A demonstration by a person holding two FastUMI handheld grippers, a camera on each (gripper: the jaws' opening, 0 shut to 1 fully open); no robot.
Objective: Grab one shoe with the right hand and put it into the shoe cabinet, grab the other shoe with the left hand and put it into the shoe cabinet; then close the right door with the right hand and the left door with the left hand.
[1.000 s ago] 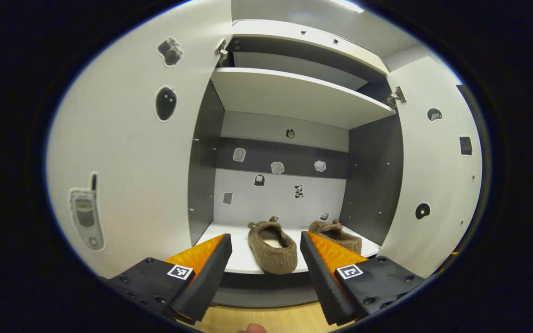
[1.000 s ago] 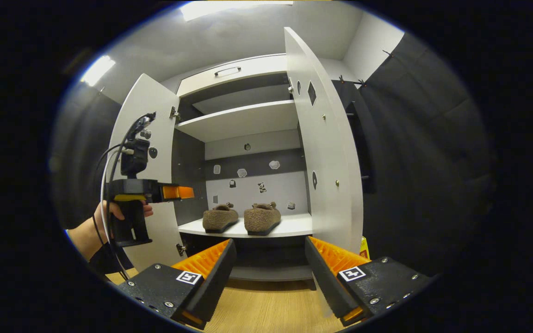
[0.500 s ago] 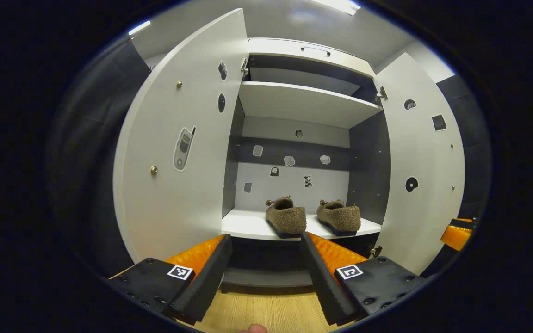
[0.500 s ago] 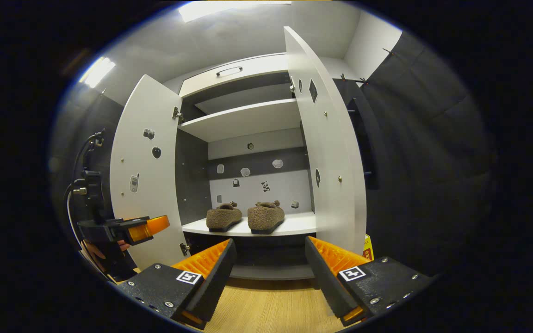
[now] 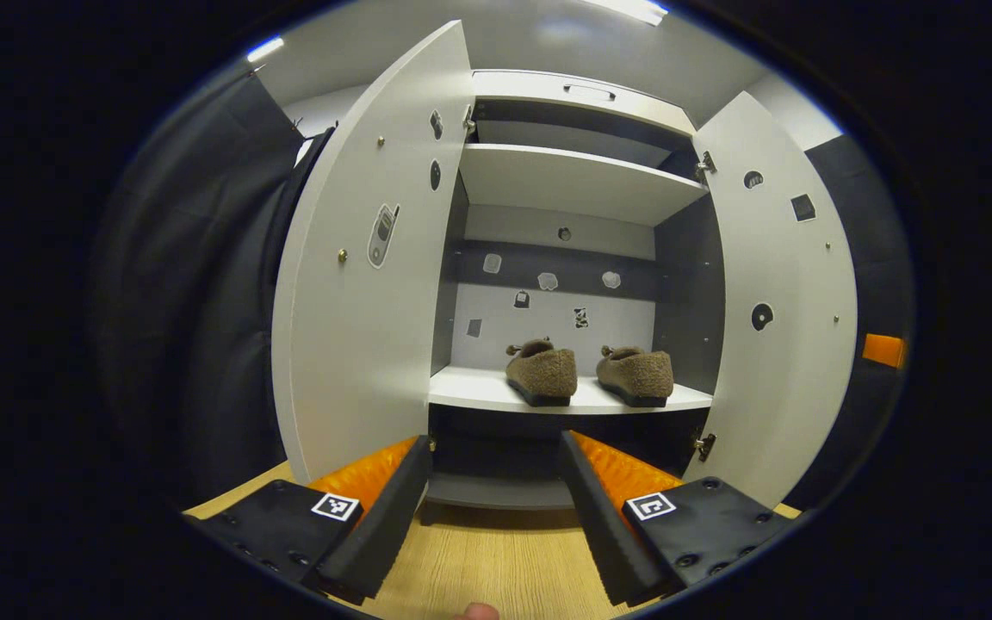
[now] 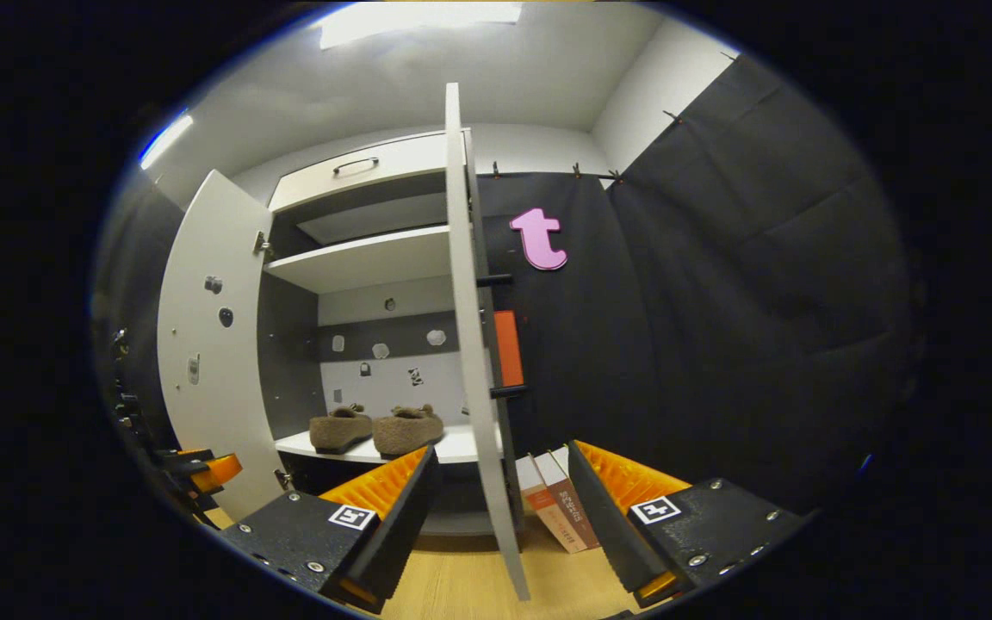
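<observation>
Facing the open white shoe cabinet, both brown fuzzy slippers sit on its lower shelf, so left gripper and right gripper, jaws spread and empty, line up; right door's edge stands between the right fingers.

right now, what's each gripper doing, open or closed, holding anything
Left gripper: open, holding nothing.
Right gripper: open, holding nothing; the right door edge sits between its fingers, untouched.
</observation>
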